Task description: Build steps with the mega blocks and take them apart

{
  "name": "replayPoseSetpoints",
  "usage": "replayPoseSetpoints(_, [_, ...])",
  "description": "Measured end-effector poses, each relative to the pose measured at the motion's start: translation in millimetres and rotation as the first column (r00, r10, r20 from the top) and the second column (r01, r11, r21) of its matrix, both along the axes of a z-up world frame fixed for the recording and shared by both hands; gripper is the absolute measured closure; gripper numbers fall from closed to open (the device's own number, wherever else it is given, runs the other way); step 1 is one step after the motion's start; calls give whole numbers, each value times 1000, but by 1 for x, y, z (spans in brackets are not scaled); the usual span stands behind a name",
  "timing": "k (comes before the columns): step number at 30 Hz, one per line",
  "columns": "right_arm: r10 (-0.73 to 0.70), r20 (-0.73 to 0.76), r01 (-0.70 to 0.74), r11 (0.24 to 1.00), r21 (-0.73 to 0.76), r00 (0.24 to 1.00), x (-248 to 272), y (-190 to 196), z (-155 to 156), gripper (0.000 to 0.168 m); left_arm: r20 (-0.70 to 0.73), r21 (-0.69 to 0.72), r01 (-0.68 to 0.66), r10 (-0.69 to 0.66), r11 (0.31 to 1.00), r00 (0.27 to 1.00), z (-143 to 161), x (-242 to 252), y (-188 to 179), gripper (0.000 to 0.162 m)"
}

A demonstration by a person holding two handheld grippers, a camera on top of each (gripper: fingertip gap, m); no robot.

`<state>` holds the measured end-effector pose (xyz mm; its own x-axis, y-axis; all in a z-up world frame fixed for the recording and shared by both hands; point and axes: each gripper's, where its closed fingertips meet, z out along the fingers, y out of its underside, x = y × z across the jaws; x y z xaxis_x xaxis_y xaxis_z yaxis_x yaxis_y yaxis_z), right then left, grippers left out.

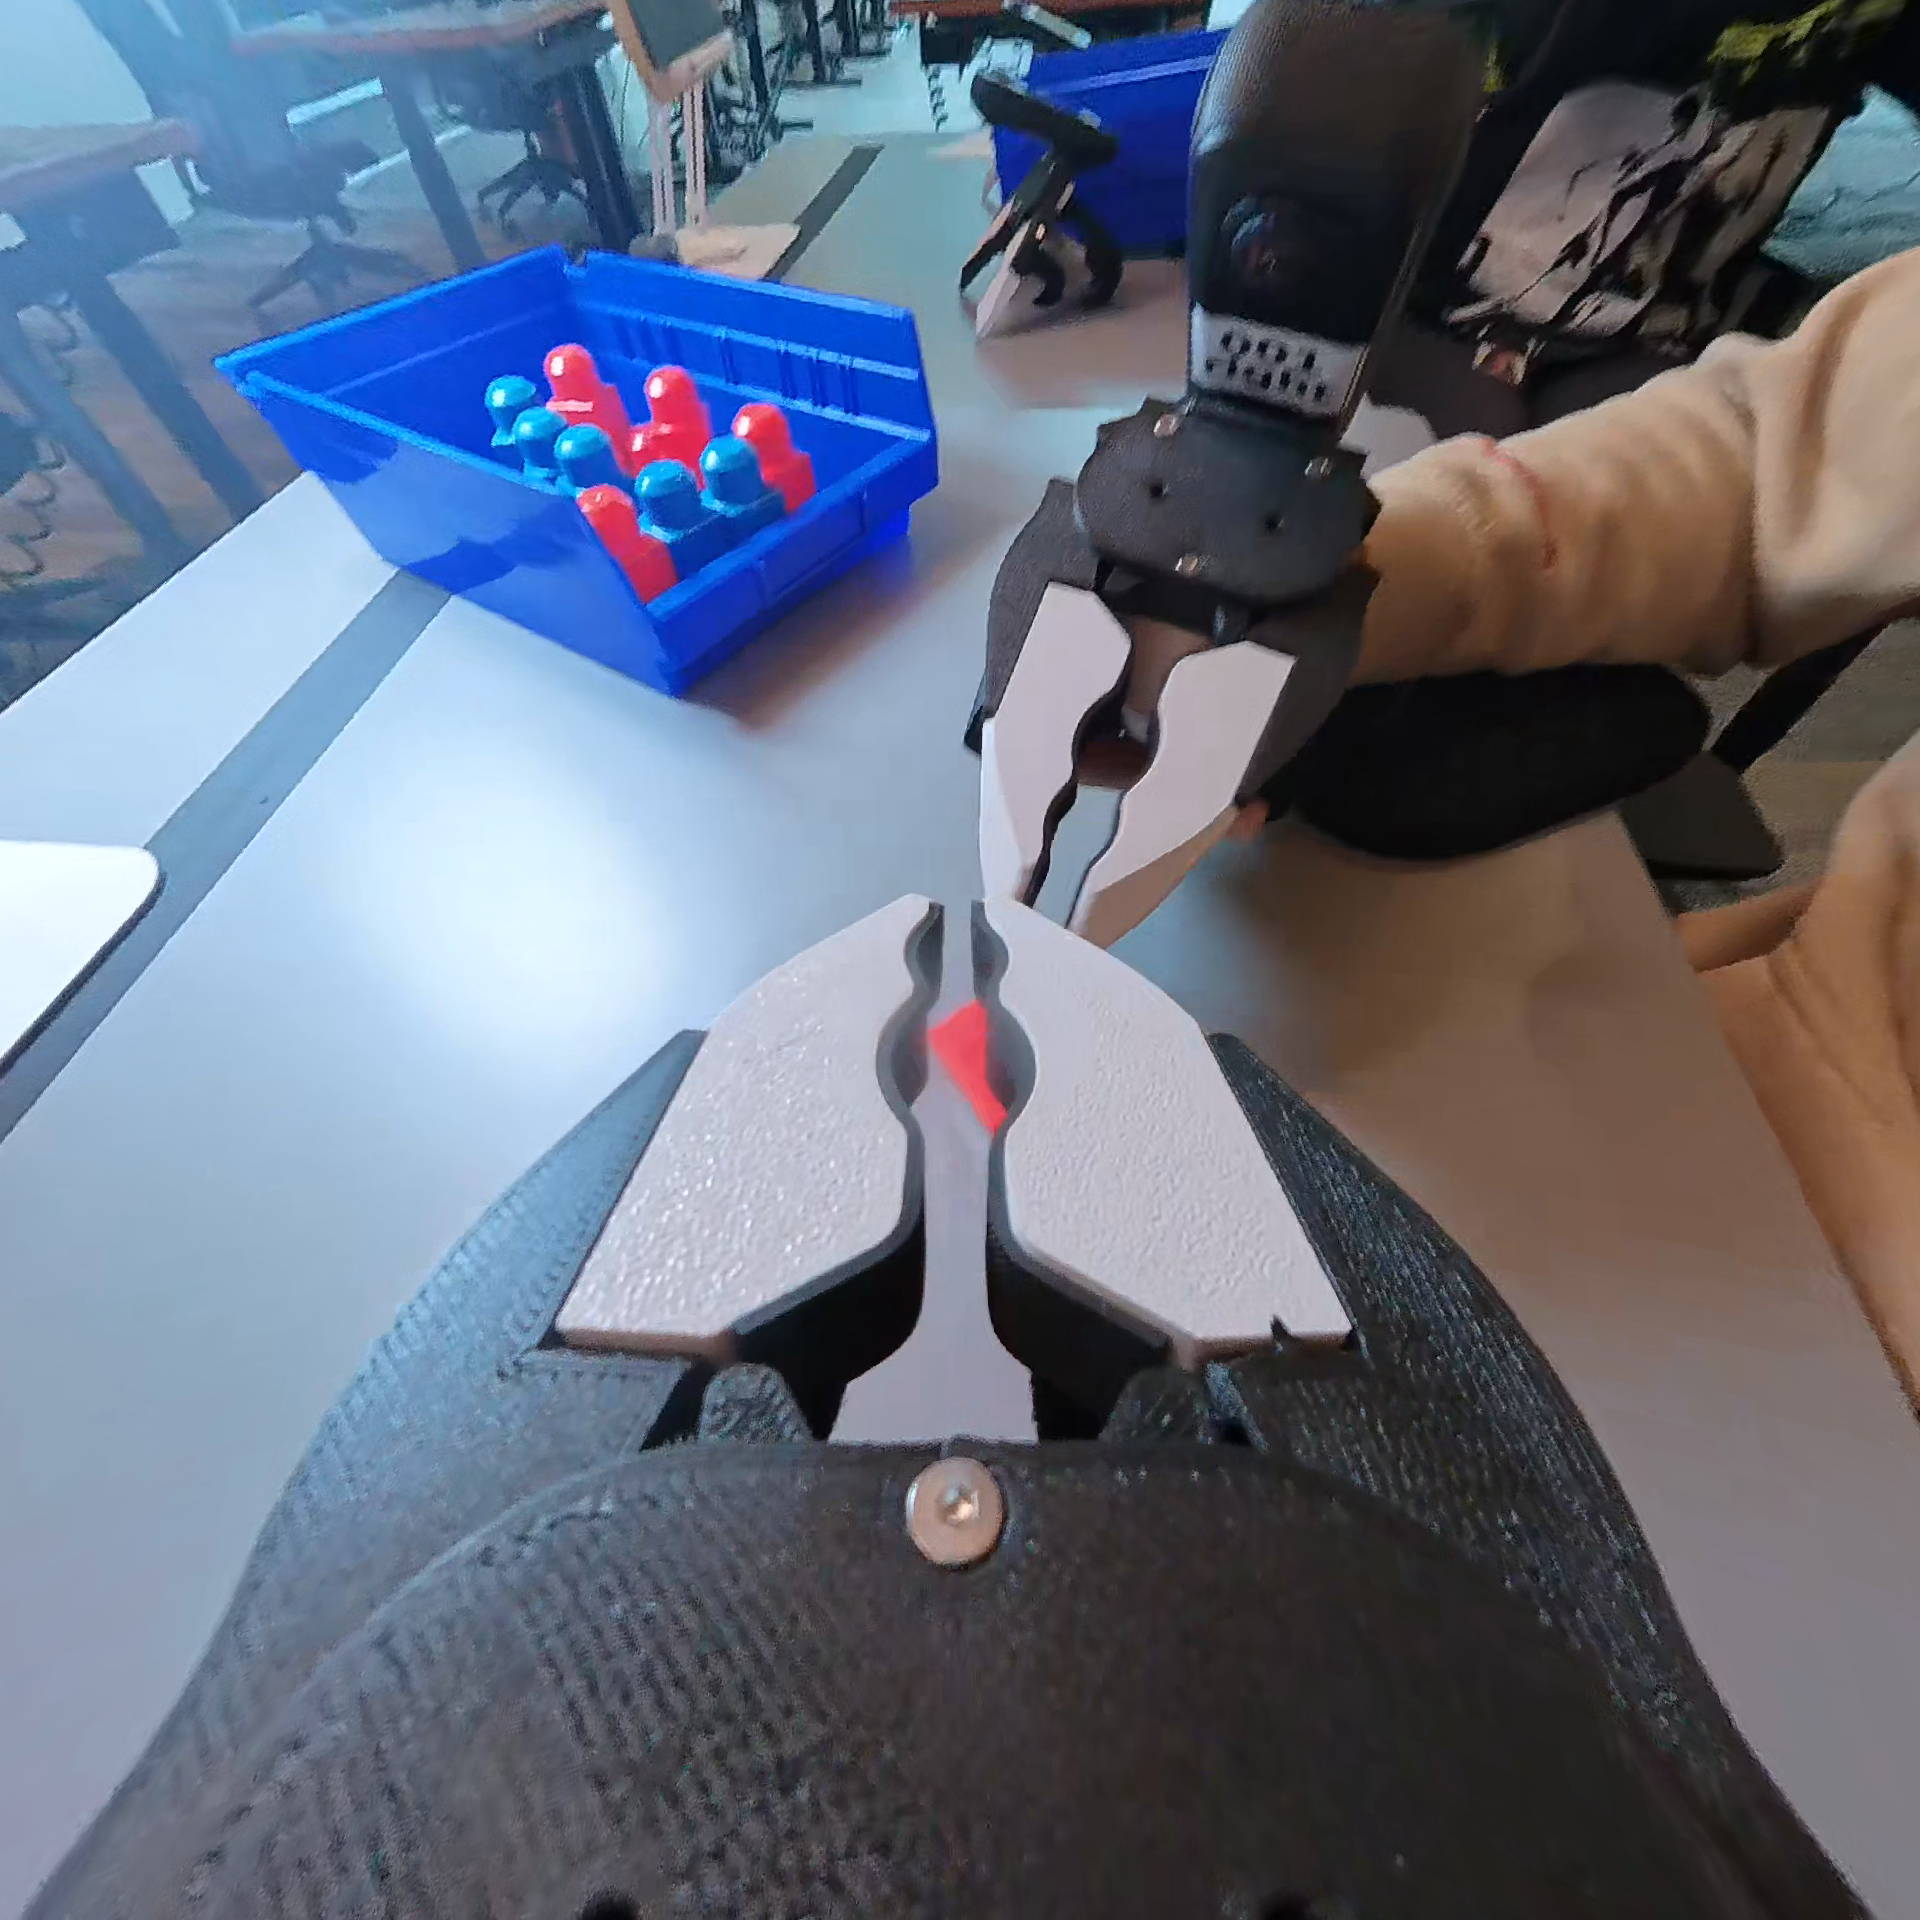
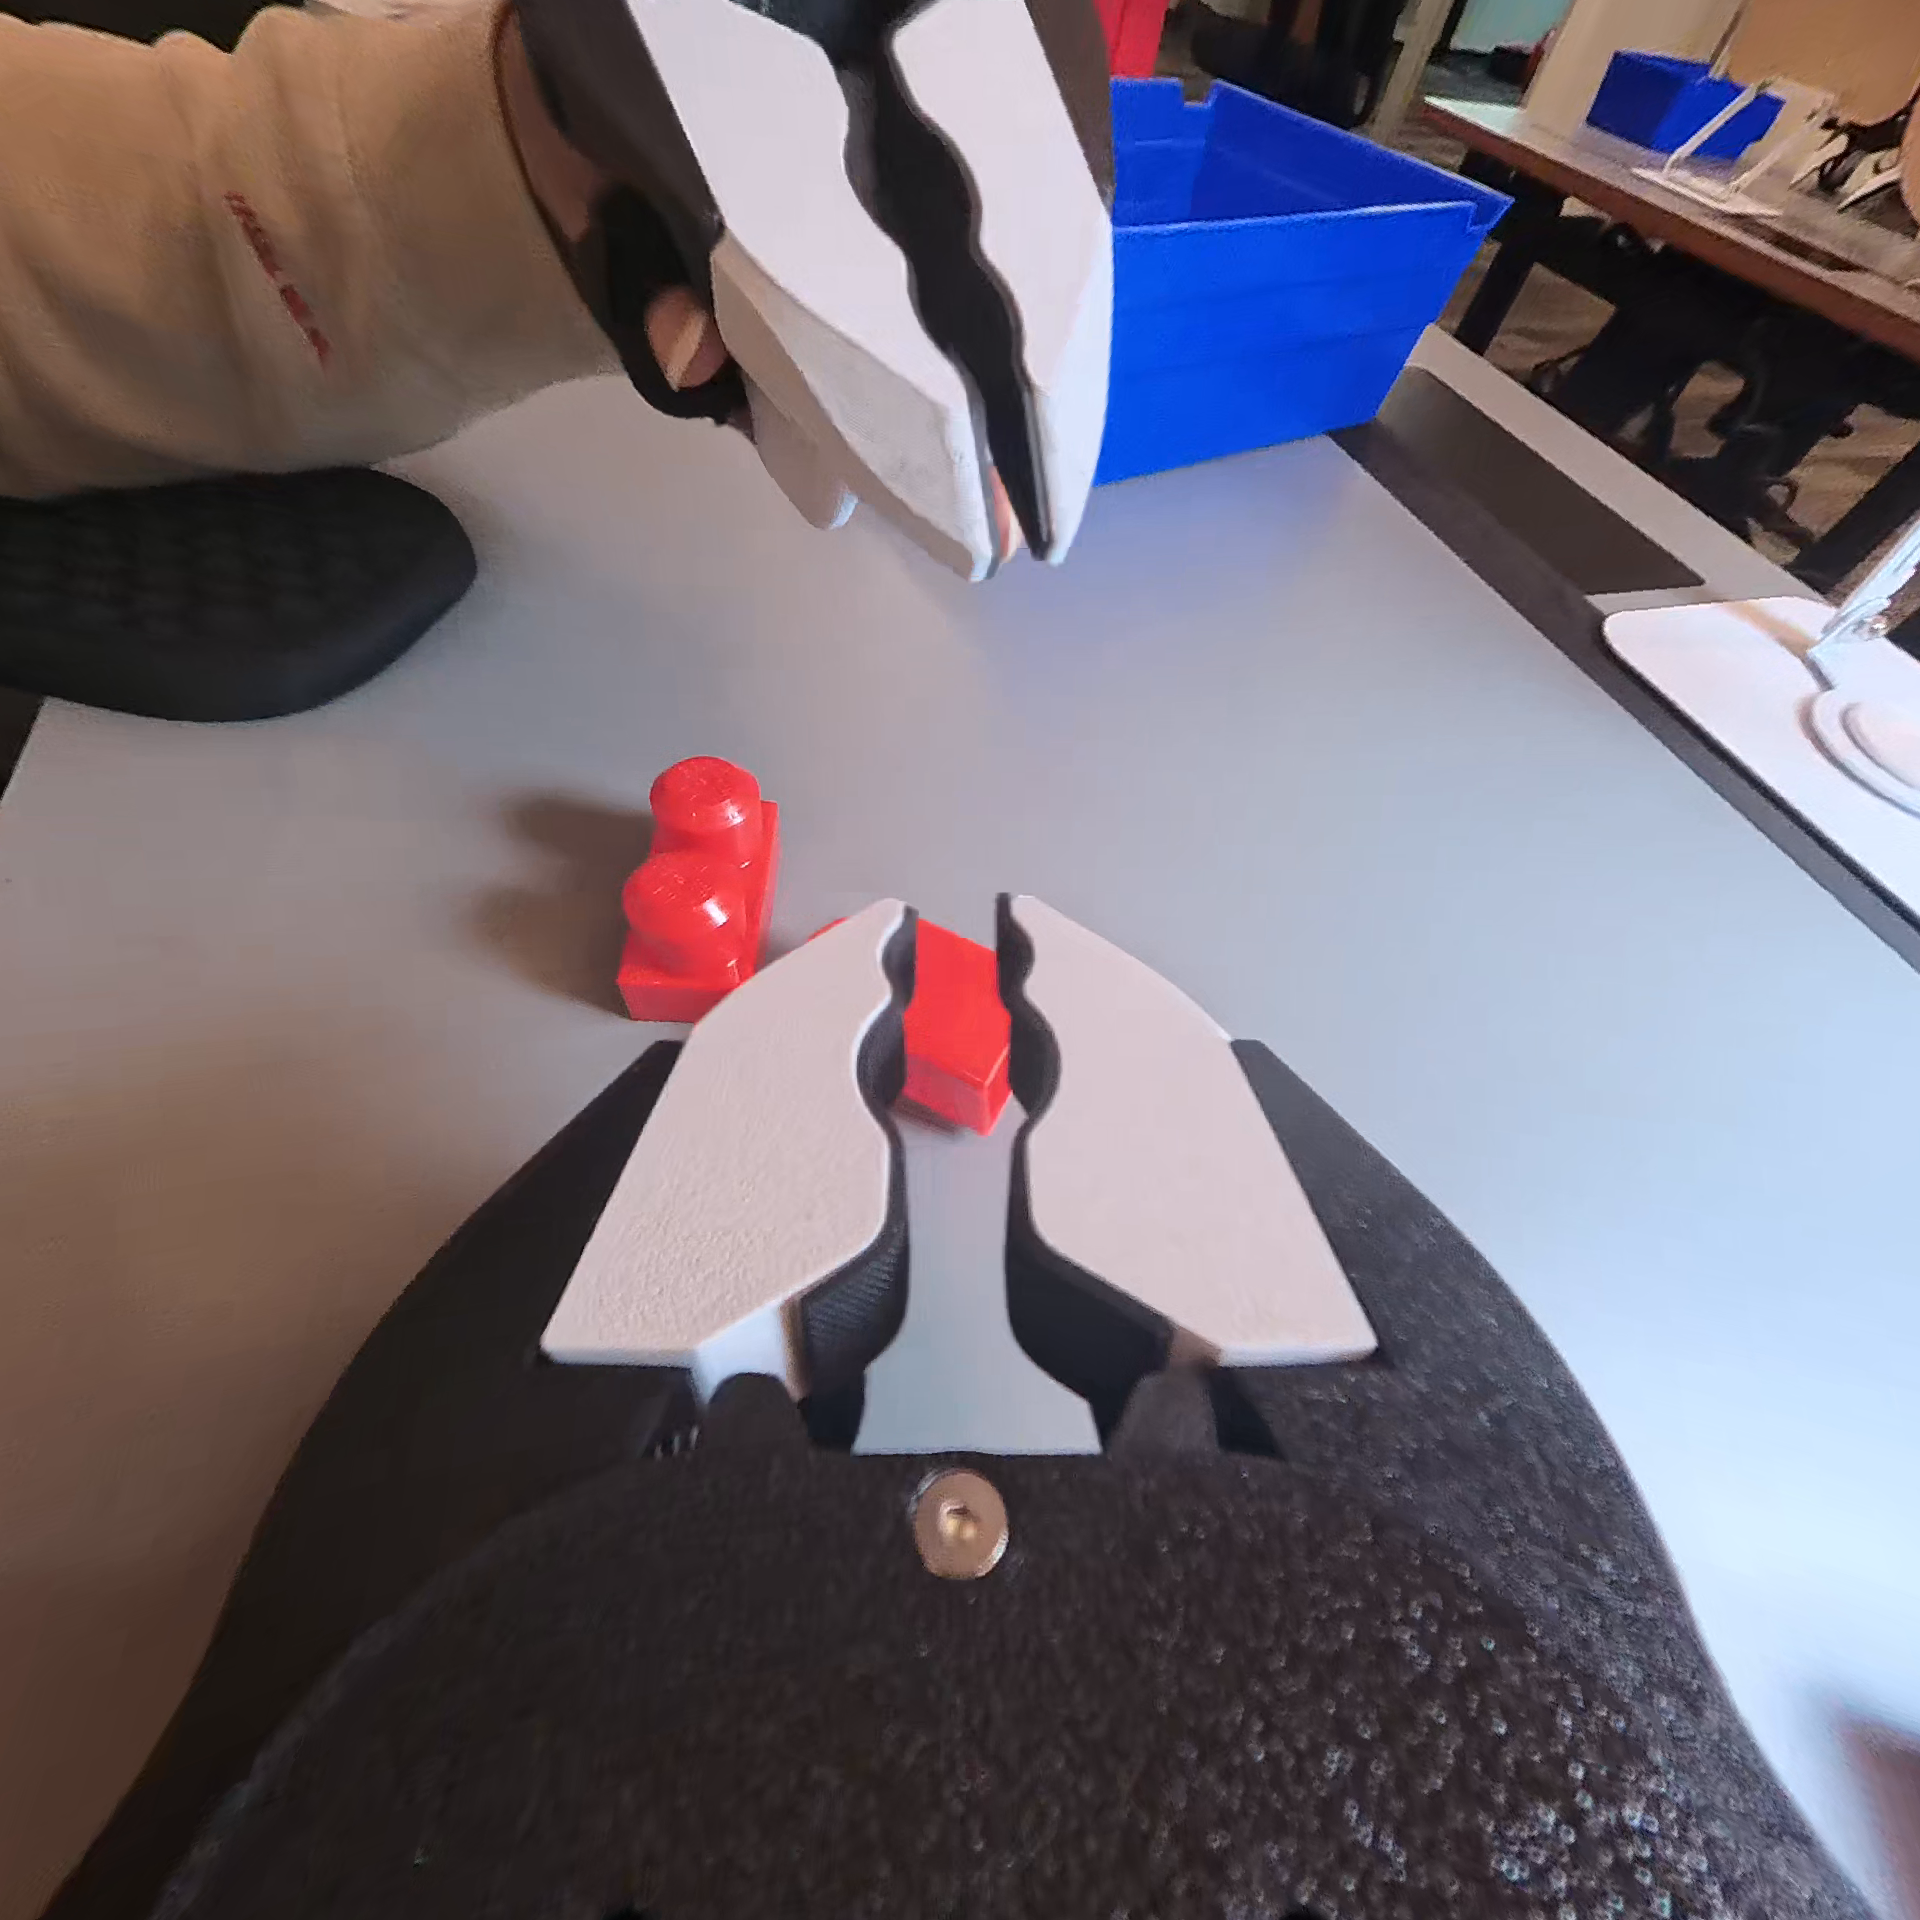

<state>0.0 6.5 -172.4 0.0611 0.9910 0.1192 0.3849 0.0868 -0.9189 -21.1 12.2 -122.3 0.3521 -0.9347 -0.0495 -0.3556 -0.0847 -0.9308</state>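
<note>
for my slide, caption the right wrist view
Right gripper poised over a red block, two-stud red block beside it, blue bin behind.

Bright daylight, tabletop (image 1: pixel 499 935) glare, fisheye-warped edges.

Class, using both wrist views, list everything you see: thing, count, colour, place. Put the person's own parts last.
Red blocks on table: two visible, red; one two-stud block standing upright, another lying beside it, seen between the right fingers.
Bin: one, blue, far side of the table.
Blocks in bin: red and blue, exact count unclear.
Table: one, light grey.
Pad: one, white, at the table edge.
Second bin: blue, in the background.
Sleeves: beige.
Left gripper: white fingers nearly closed, raised above the table.
Right gripper: white fingers slightly apart over the lying block.
</note>
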Motion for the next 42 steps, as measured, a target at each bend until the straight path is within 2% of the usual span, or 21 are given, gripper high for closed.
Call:
replayPoseSetpoints(2, [27, 25, -27, 999, 16, 999, -1, -4, -4, 141, -66, -29, 17, -19, 999, 998, -14, -7, 0, 147])
replayPoseSetpoints(4, [67, 64, -71, 996, 61, 996, -4, -11, -10, 134, -144, -98, 79, -93, 992, 985, -33, -13, -10, 132])
replayPoseSetpoints(9, [152, 157, -167, 982, 88, 976, -11, -37, -22, 130, -361, -355, 232, -362, 905, 860, -89, -36, -62, 99])
replayPoseSetpoints(11, [168, 166, -181, 981, 69, 972, -14, -43, -24, 128, -477, -349, 220, -375, 911, 795, -112, -39, -65, 102])
replayPoseSetpoints(12, [172, 167, -182, 982, 50, 971, -14, -45, -24, 127, -540, -336, 208, -369, 918, 756, -123, -40, -63, 111])
replayPoseSetpoints(13, [171, 168, -179, 983, 31, 971, -15, -47, -25, 125, -547, -303, 224, -362, 926, 755, -124, -33, -61, 126])
replayPoseSetpoints(15, [162, 168, -166, 986, 7, 972, -17, -48, -25, 121, -544, -305, 227, -365, 925, 756, -118, -26, -61, 126])
replayPoseSetpoints(17, [153, 176, -155, 988, -4, 972, -18, -51, -25, 116, -535, -244, 212, -314, 946, 785, -105, -21, -54, 127])
replayPoseSetpoints(20, [134, 206, -139, 990, 10, 969, -21, -51, -28, 121, -528, -151, 234, -278, 960, 803, -82, -11, -57, 127])
replayPoseSetpoints(22, [134, 222, -149, 987, 52, 966, -22, -52, -31, 130, -481, -69, 269, -269, 961, 835, -63, 3, -61, 127])
replayPoseSetpoints(25, [106, 124, -118, 988, 96, 987, -23, -45, -10, 131, -331, 22, 281, -258, 959, 907, -33, 15, -58, 133])
replayPoseSetpoints(27, [104, -17, -103, 994, 32, 994, -20, -39, 15, 132, -129, 104, 258, -244, 960, 961, -3, 18, -51, 133])
replayPoseSetpoints(29, [103, -187, -113, 993, -44, 977, -15, -36, 39, 131, 87, 95, 257, -265, 962, 960, 26, 15, -51, 121])
replayPoseSetpoints(30, [102, -273, -127, 989, -76, 957, -13, -35, 51, 131, 140, 85, 234, -245, 968, 959, 34, 13, -46, 120])
replayPoseSetpoints(33, [111, -431, -189, 972, -141, 895, -7, -38, 77, 131, 202, 82, 188, -201, 979, 958, 38, 13, -37, 115])
replayPoseSetpoints(36, [125, -455, -214, 965, -150, 882, -8, -43, 79, 131, 226, 72, 206, -218, 976, 949, 35, 24, -40, 114])
replayPoseSetpoints(39, [123, -457, -216, 963, -158, 881, -10, -45, 76, 131, 268, 47, 246, -249, 968, 931, 36, 31, -46, 124])
replayPoseSetpoints(42, [111, -450, -202, 966, -160, 886, -11, -42, 74, 131, 303, 11, 250, -242, 968, 922, 36, 32, -45, 127])
